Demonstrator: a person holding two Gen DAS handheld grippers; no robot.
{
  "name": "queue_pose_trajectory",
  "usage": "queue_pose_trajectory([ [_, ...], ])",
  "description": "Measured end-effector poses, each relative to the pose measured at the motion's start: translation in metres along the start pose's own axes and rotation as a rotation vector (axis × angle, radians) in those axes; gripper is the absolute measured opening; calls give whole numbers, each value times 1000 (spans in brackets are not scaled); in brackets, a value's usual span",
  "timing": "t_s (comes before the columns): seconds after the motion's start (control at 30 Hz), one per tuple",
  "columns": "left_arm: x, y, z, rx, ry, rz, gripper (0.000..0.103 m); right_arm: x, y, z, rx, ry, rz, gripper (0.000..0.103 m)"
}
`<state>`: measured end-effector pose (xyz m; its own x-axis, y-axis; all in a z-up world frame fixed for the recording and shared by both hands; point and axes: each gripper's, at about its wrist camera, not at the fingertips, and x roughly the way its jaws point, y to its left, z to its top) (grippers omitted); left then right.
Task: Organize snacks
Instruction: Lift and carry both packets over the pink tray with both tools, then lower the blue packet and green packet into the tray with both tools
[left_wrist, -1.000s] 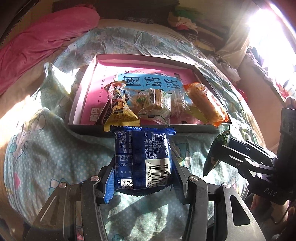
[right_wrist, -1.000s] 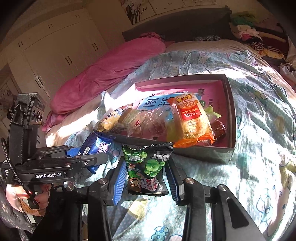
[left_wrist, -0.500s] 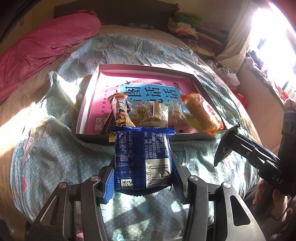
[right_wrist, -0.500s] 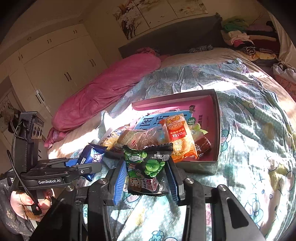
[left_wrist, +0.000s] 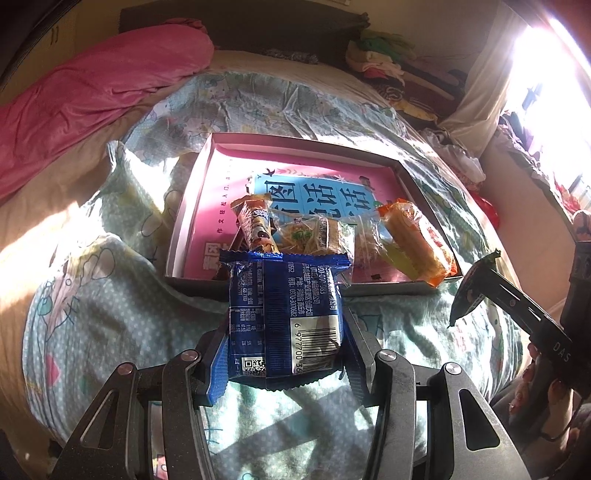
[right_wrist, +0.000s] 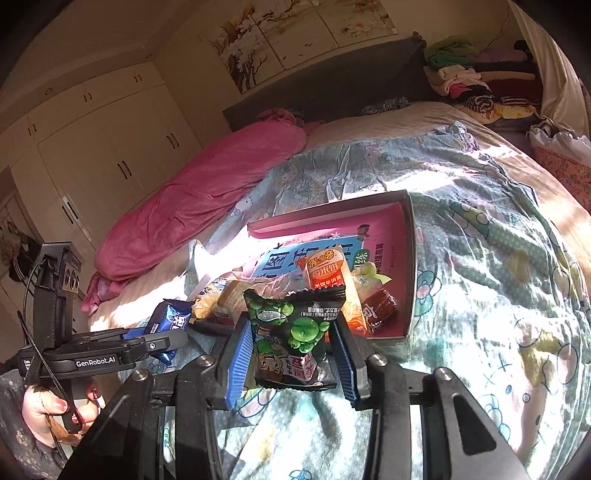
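Note:
My left gripper (left_wrist: 282, 343) is shut on a blue snack packet (left_wrist: 282, 314), held above the quilt just short of the box's near wall. My right gripper (right_wrist: 291, 354) is shut on a black and green snack packet (right_wrist: 295, 339), also raised in front of the box. The shallow pink box (left_wrist: 188, 206) lies on the bed with a blue and pink book (left_wrist: 317, 195) on its floor. Several snacks lie along its near side, among them an orange packet (left_wrist: 417, 240) and a clear-wrapped one (left_wrist: 314, 236). The right gripper (left_wrist: 476, 291) shows at the left wrist view's right edge.
A rolled pink blanket (right_wrist: 199, 195) lies along the bed's left side. Piled clothes (right_wrist: 469, 77) sit at the head end on the right. White wardrobes (right_wrist: 99, 147) stand beyond the bed. A hand (right_wrist: 48, 410) holds the left gripper's handle. The patterned quilt (right_wrist: 498, 295) spreads around the box.
Both grippers have drawn back and risen from the box, which now looks smaller and farther. Each packet stays gripped as before.

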<state>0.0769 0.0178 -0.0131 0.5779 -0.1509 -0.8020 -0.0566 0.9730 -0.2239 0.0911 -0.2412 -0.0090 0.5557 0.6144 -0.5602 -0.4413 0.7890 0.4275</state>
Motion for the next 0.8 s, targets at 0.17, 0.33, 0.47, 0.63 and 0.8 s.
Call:
queue_pose_trajectory([
  [0.17, 7, 3, 2, -11, 5, 2, 53, 2, 3, 1, -12, -3, 8, 42],
  [0.33, 13, 6, 8, -27, 2, 4, 53, 5, 4, 2, -19, -2, 14, 42],
  [0.47, 17, 10, 13, -38, -2, 7, 53, 6, 6, 2, -28, -2, 16, 42],
  [0.63, 24, 13, 17, -55, 7, 0, 53, 12, 9, 1, -43, 14, 21, 42],
  [0.8, 28, 14, 22, -57, 1, 0, 53, 13, 13, 3, -54, 1, 29, 42],
])
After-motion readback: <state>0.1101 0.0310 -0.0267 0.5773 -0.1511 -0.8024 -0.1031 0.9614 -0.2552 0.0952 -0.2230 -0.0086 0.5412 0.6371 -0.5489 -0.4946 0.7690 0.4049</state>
